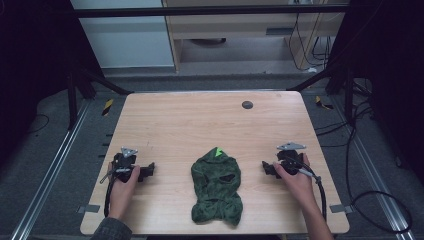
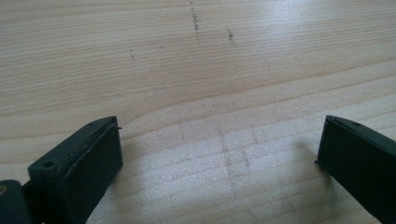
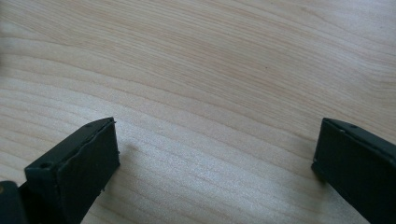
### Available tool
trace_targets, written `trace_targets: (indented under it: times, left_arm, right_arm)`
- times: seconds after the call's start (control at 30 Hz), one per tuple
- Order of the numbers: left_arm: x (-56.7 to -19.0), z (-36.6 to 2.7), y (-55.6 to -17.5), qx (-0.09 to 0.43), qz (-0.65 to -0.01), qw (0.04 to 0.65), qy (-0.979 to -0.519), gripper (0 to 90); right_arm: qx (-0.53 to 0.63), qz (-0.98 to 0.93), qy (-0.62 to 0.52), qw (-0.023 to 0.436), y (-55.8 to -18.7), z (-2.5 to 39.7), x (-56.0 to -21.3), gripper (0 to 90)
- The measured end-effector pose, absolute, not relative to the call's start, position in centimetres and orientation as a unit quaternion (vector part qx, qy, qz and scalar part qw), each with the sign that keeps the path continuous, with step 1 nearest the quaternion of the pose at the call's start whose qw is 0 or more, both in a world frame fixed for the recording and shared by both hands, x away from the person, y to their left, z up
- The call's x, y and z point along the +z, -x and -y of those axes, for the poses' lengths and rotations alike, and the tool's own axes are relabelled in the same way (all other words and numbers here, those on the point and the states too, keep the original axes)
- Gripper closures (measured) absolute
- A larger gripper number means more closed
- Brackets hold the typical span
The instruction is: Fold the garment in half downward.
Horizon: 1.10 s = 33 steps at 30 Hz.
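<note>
Desk (image 1: 190,120): far half is bare wood, open to passage across its full width apart from one small dark round disc (image 1: 247,104) near the far edge. Near half: a crumpled green garment (image 1: 216,186) lies at centre and blocks the direct line between the two sides. Open wood lanes run on either side of it, separating it from the left gripper (image 1: 148,171) and the right gripper (image 1: 265,168). Both sets of jaws stand wide apart over bare wood, nothing between them.

Lab: framed wooden table (image 1: 175,120), floor cables (image 1: 380,200), dark curtains (image 1: 30,60).
</note>
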<state>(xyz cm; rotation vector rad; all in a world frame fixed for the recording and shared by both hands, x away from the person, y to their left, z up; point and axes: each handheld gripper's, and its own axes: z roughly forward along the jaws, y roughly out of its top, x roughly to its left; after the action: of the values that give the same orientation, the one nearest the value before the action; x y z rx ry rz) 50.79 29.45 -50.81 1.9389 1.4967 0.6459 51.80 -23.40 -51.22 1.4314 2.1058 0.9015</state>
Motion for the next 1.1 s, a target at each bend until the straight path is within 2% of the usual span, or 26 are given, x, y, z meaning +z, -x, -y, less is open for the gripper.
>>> trace_targets:
  times: [0.77,0.8,0.83,0.87,0.93,1.0,1.07,1.1]
  left_arm:
    - [-50.7,-29.2,-49.3,0.224,-0.527,0.307,-0.76,0.0]
    - [-50.5,-29.2,-49.3,0.224,-0.523,0.308,-0.762,1.8]
    - [-50.3,-29.0,-49.3,0.221,-0.519,0.314,-0.764,4.0]
    - [-50.0,-28.7,-49.3,0.215,-0.51,0.32,-0.768,4.0]
    - [-49.0,-27.7,-49.8,0.208,-0.487,0.323,-0.785,4.9]
    - [-47.8,-26.6,-50.7,0.201,-0.466,0.329,-0.797,4.9]
    - [-46.7,-25.1,-51.9,0.18,-0.446,0.326,-0.814,5.0]
    - [-46.0,-24.0,-52.5,0.167,-0.436,0.323,-0.823,6.2]
  right_arm:
    - [0.323,-0.756,-0.523,0.223,-51.5,23.3,-51.2,0.7]
    - [0.324,-0.755,-0.524,0.224,-51.4,23.3,-51.2,1.9]
    - [0.329,-0.754,-0.521,0.228,-51.4,23.2,-51.2,9.2]
    - [0.329,-0.754,-0.521,0.228,-51.4,23.2,-51.2,9.2]
    - [0.325,-0.763,-0.512,0.222,-51.4,22.9,-50.6,21.7]
    - [0.329,-0.772,-0.498,0.221,-51.6,22.2,-49.9,23.2]
    - [0.333,-0.78,-0.481,0.221,-51.9,21.3,-49.3,28.7]
    - [0.325,-0.799,-0.462,0.206,-52.4,20.1,-48.7,32.7]
